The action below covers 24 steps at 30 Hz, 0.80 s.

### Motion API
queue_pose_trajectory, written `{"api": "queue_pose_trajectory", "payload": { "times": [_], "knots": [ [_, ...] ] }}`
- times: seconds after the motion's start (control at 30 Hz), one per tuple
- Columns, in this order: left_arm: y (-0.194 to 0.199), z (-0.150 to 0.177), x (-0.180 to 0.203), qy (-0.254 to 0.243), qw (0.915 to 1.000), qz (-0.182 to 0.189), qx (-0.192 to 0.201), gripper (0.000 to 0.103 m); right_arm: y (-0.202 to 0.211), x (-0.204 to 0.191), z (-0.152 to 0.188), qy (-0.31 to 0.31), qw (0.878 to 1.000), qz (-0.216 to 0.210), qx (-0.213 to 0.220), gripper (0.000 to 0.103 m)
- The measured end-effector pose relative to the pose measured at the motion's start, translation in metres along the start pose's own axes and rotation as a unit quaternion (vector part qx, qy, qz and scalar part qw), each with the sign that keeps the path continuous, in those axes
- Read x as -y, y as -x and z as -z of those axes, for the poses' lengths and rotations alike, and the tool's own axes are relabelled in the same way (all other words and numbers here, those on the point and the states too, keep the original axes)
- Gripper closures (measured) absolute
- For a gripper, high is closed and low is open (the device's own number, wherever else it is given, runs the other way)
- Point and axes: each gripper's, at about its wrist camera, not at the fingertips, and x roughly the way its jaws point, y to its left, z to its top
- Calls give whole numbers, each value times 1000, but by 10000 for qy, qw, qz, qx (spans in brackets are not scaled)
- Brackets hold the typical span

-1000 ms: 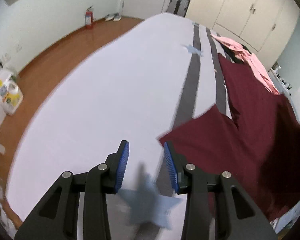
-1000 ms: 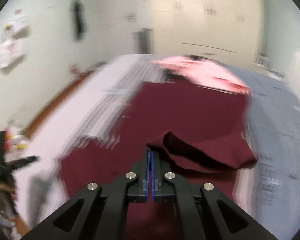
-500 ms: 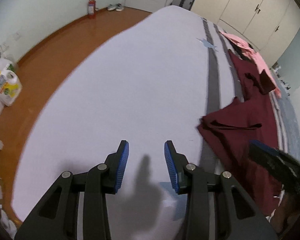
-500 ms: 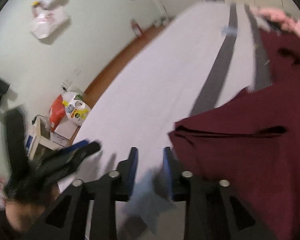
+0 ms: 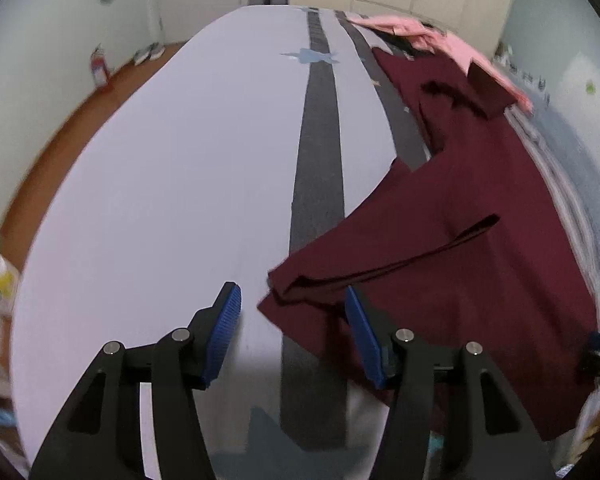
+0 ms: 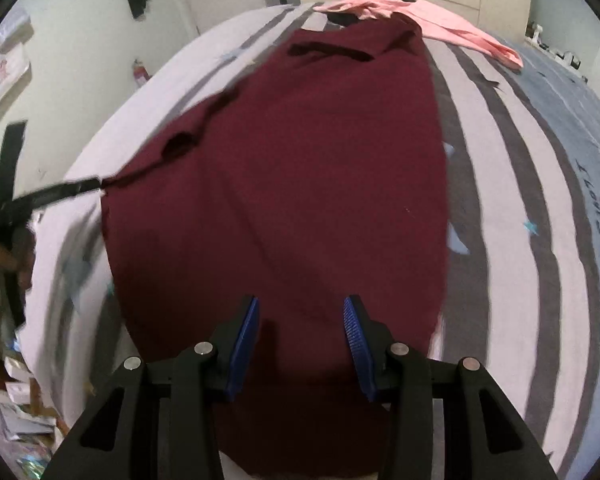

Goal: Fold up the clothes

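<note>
While the maroon garment lies spread along the striped bedsheet, the right gripper hangs spread over its near hem, having just opened. Near left, the left gripper, also just widened, brackets a sleeve end, seemingly unpinched.

bare bedsheet left, maroon garment covering right, pink clothes beyond

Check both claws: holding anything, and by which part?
Nothing held. Left claw open, jaws just opening, straddling the maroon shirt sleeve tip. Right claw open above its hem.
</note>
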Motion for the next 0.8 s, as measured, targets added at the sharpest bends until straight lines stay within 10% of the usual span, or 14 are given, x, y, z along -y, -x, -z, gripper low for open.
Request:
{"api": "queue_pose_trajectory", "payload": {
  "times": [0.23,0.47,0.6,0.8],
  "knots": [
    [-22,-2,14,-808,9965,-94,-188,52,9,9,20,-326,9989,329,14,63],
    [-19,-16,13,-826,9962,147,-235,96,-7,24,28,-530,9956,770,-98,63],
    [-4,-33,-2,-253,9982,535,-100,97,-16,37,27,-560,9961,626,-252,87],
    [-18,-53,-62,1109,9930,288,-287,96,-20,47,21,-580,9969,452,-287,95]
  ]
}}
